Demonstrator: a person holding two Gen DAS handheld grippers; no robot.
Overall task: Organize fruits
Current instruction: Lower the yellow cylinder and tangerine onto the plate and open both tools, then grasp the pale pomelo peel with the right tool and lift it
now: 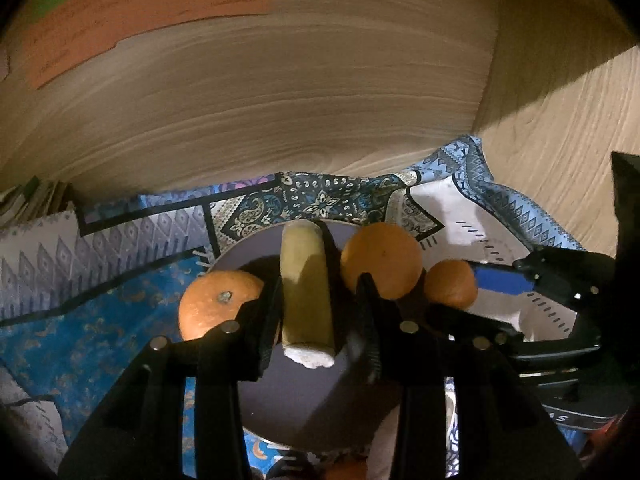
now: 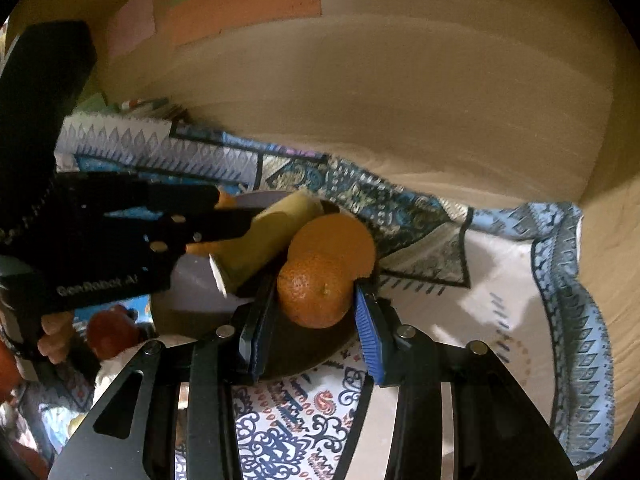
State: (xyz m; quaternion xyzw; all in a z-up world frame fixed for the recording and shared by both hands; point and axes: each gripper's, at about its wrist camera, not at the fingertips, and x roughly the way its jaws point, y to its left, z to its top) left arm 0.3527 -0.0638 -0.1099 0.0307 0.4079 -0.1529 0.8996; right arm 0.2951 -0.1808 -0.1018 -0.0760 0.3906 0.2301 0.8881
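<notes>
A dark round plate (image 1: 304, 400) lies on a patterned cloth. On it are a cut banana piece (image 1: 306, 292), an orange at its left (image 1: 218, 304), a bigger orange at its right (image 1: 382, 258) and a small mandarin (image 1: 450, 284). My left gripper (image 1: 320, 300) straddles the banana piece with a gap on the right side, so it is open. My right gripper (image 2: 314, 300) holds the small mandarin (image 2: 316, 290) between its blue pads over the plate's (image 2: 200, 280) right edge. The banana piece (image 2: 264, 240) and the bigger orange (image 2: 336, 236) lie just behind it.
The patterned blue and white cloth (image 1: 100, 280) covers the table, bunched at the right (image 2: 572, 280). A wooden wall (image 1: 280, 100) with coloured paper notes (image 1: 140, 0) stands close behind. A person's hand (image 2: 52, 340) holds the left gripper.
</notes>
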